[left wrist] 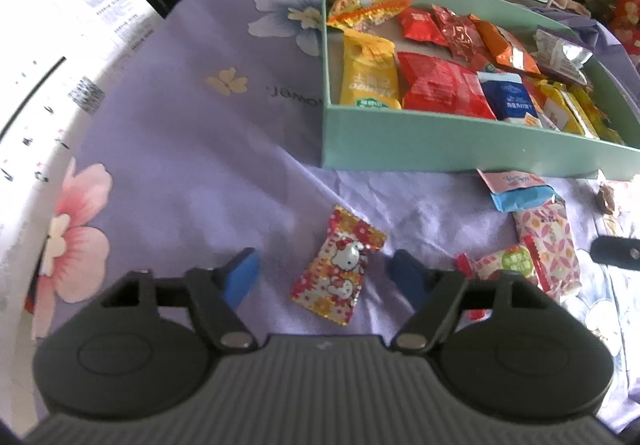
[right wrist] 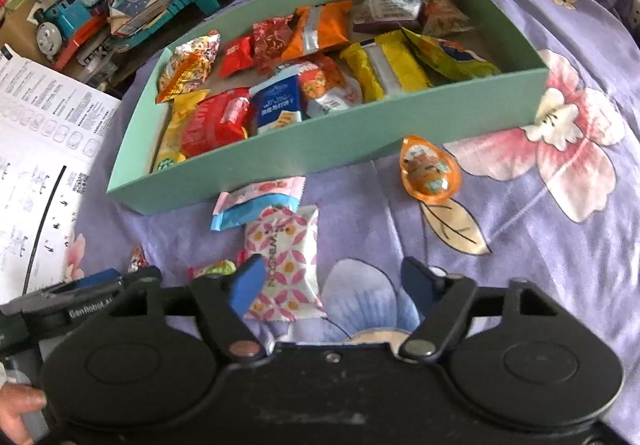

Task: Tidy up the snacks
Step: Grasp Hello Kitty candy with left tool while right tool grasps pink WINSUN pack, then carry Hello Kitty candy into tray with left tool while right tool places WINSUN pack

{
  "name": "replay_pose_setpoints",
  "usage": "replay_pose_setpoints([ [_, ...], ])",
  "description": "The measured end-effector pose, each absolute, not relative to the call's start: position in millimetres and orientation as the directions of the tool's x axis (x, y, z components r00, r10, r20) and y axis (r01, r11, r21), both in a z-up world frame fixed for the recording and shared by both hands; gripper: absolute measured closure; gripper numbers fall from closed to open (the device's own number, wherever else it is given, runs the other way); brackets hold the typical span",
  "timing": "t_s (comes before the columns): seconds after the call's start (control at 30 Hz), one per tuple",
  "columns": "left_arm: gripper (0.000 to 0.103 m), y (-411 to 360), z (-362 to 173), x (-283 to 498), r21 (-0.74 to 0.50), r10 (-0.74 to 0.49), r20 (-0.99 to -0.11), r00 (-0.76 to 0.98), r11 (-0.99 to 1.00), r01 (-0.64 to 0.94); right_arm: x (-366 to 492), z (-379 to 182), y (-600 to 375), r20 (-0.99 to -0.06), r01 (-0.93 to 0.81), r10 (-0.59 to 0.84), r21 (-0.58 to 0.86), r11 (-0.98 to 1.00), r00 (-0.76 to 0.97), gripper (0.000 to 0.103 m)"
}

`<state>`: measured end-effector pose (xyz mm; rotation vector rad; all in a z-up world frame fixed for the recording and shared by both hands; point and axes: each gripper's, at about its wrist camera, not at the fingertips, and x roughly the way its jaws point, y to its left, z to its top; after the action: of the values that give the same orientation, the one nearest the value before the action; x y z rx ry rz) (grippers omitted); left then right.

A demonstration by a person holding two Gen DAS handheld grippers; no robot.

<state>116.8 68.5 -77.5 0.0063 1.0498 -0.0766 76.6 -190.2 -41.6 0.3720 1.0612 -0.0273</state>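
- Left gripper (left wrist: 322, 279) nearest in its own view — jaws spread, the cartoon-cat candy wrapper (left wrist: 339, 264) lying flat between the blue pads (left wrist: 240, 277), neither pad touching it yet.
- Right gripper (right wrist: 332, 287) — jaws spread too; the pink-patterned white packet (right wrist: 285, 262) sits just beside the left-hand pad, which overlaps its edge, off-centre in the gap. Nothing pinched by either.
- Step in hand, as I read it: both grippers lined up over loose snacks for a pick, grasp not yet made.
- Next move for the left: lower a bit, close on the candy across its narrow middle. A thin, crinkly wrapper flat on cloth — the pads may scrape fabric or slip.
- Next for the right: shift toward the packet so it centres, then close.
- Just beyond on the purple floral cloth (left wrist: 192, 173): a small green-and-red candy (left wrist: 502, 265) beside the patterned packet, and a pink-and-blue packet (right wrist: 256, 205) touching the box's front wall.
- An orange jelly cup (right wrist: 430, 175) lies apart to the right, near the box front.
- Farther: the teal box (right wrist: 320, 149), open-topped, already holding many snacks — red, yellow, orange, blue and silver packs, loosely heaped.
- After pickup both items go over the front wall into the box; roughly five loose pieces still outside.
- Background clutter: a printed sheet (right wrist: 36, 133), a toy train (right wrist: 60, 25).
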Motion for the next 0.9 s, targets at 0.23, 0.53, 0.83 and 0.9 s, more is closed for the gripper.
replay_pose_setpoints([
  [0.23, 0.076, 80.1, -75.5, 107.0, -0.076, -0.110, -0.844, 0.526, 0.993, 0.086, 99.6, -49.9, -154.4, -0.868, 0.144, 0.121, 0.214, 0.966, 0.481, 0.056],
  [0.53, 0.074, 91.7, -75.9, 103.1, -0.109, -0.135, -0.844, 0.519, 0.991, 0.080, 106.2, -54.4, -113.1, -0.865, 0.024, 0.036, 0.055, 0.998, 0.500, 0.058],
  [0.83, 0.072, 82.8, -74.8, 100.6, -0.112, -0.146, -0.848, 0.510, 0.989, 0.097, 85.6, -53.1, -160.5, -0.876, 0.099, 0.026, 0.084, 0.992, 0.482, 0.058],
  [0.9, 0.072, 78.6, -75.0, 99.9, -0.108, -0.149, -0.848, 0.509, 0.988, 0.108, 79.7, -52.8, -173.0, -0.880, 0.122, 0.025, 0.094, 0.988, 0.475, 0.058],
])
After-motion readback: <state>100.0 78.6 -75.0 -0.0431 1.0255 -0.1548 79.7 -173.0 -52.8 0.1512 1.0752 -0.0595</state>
